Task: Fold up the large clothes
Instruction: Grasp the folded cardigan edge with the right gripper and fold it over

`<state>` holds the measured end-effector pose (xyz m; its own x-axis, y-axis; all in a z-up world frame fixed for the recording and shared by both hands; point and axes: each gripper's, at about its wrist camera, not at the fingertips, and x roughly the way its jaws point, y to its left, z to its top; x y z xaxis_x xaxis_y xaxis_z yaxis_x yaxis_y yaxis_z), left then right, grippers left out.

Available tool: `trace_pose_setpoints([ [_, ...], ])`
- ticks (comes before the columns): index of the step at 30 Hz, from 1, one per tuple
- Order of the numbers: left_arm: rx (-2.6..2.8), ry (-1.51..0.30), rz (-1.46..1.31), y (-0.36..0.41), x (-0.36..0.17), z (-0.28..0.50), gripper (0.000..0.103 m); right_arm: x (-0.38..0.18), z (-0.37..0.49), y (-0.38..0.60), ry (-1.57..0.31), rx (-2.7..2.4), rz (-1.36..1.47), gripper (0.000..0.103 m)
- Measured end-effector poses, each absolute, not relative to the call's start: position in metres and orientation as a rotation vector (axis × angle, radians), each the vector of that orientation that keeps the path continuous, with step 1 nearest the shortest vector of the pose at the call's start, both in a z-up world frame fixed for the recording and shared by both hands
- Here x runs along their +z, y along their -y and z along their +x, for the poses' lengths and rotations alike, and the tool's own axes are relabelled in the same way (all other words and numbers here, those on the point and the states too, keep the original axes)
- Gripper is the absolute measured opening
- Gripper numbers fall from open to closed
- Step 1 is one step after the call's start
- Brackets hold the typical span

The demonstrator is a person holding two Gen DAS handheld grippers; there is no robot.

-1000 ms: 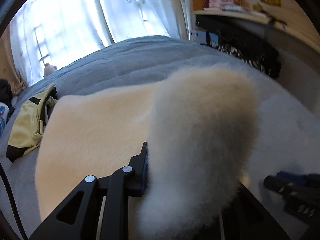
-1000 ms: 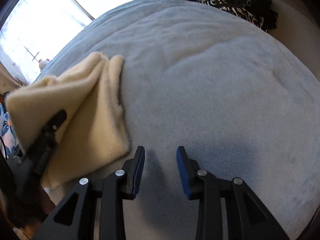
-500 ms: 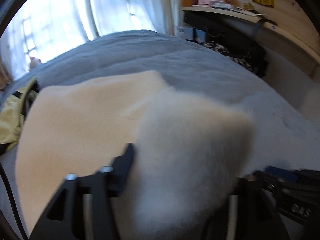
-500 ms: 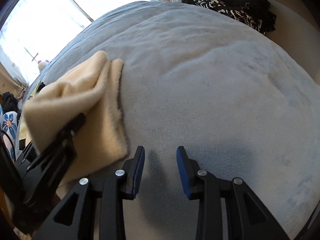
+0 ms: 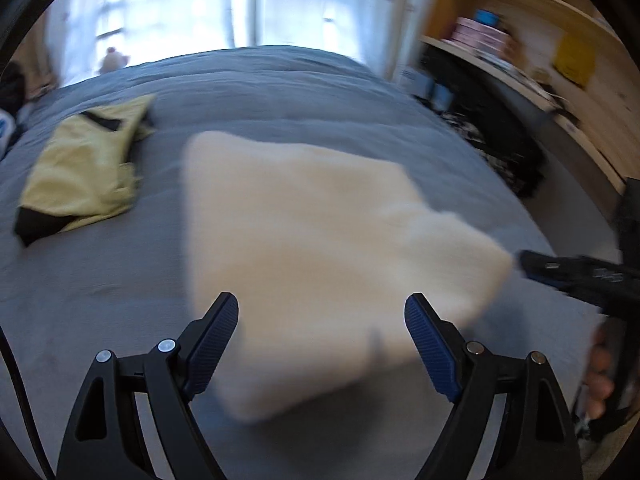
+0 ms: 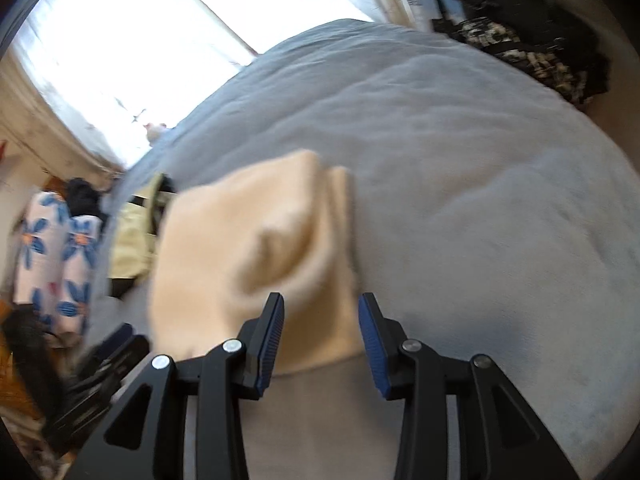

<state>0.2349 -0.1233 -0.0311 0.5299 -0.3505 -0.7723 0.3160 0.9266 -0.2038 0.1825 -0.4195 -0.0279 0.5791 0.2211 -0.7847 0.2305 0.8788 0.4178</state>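
Observation:
A cream fleece garment point(image 5: 316, 248) lies folded on the grey bed cover point(image 5: 100, 300); the right wrist view shows the same cream fleece garment point(image 6: 248, 248) with a raised fold on top. My left gripper point(image 5: 322, 316) hovers above its near edge, jaws wide and still opening, no cloth pressed between the pads. My right gripper point(image 6: 321, 320) hangs over the garment's near right corner, jaws opening, nothing gripped. The right gripper's body point(image 5: 576, 276) shows at the right of the left wrist view, next to the garment's corner.
A yellow garment with black trim point(image 5: 84, 168) lies on the bed to the left of the fleece. A wooden shelf point(image 5: 532, 64) with boxes and dark clothes point(image 6: 520, 48) stands beyond the bed's far right. Floral fabric point(image 6: 56, 248) hangs at the left. Curtained window behind.
My left gripper let go of the fleece flap, which dropped flat onto the garment, and pulled back and up. My right gripper rose and its jaws widened a little.

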Motion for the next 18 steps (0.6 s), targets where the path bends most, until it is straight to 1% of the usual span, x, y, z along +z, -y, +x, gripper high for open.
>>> trace_pose_setpoints([
  [3, -0.324, -0.999, -0.084, 0.094, -0.046, 0.257, 0.084, -0.022, 0.203, 0.41, -0.995, 0.067, 0.516, 0.049],
  [9, -0.301, -1.089, -0.136, 0.078, -0.084, 0.282, 0.084, -0.054, 0.25, 0.385, -1.132, 0.151, 0.465, 0.048],
  [11, -0.32, -1.09, -0.169, 0.08, -0.093, 0.283, 0.084, -0.069, 0.262, 0.378, -1.175, 0.152, 0.432, 0.039],
  [12, -0.333, -1.089, -0.173, 0.082, -0.093, 0.287, 0.084, -0.076, 0.266, 0.375, -1.196, 0.149, 0.417, 0.023],
  [13, -0.34, -1.088, -0.172, 0.084, -0.094, 0.289, 0.084, -0.082, 0.269, 0.373, -1.205, 0.155, 0.409, 0.019],
  [15, -0.341, -1.089, -0.169, 0.087, -0.096, 0.292, 0.084, -0.085, 0.27, 0.368, -1.19, 0.145, 0.36, 0.017],
  [16, -0.343, -1.09, -0.165, 0.088, -0.094, 0.292, 0.08, -0.082, 0.267, 0.368, -1.176, 0.151, 0.347, 0.016],
  [17, -0.35, -1.089, -0.163, 0.089, -0.093, 0.293, 0.073, -0.074, 0.259, 0.373, -1.14, 0.154, 0.354, 0.015],
  [18, -0.369, -1.087, -0.16, 0.092, -0.089, 0.292, 0.07, -0.066, 0.252, 0.379, -1.108, 0.16, 0.365, 0.015],
])
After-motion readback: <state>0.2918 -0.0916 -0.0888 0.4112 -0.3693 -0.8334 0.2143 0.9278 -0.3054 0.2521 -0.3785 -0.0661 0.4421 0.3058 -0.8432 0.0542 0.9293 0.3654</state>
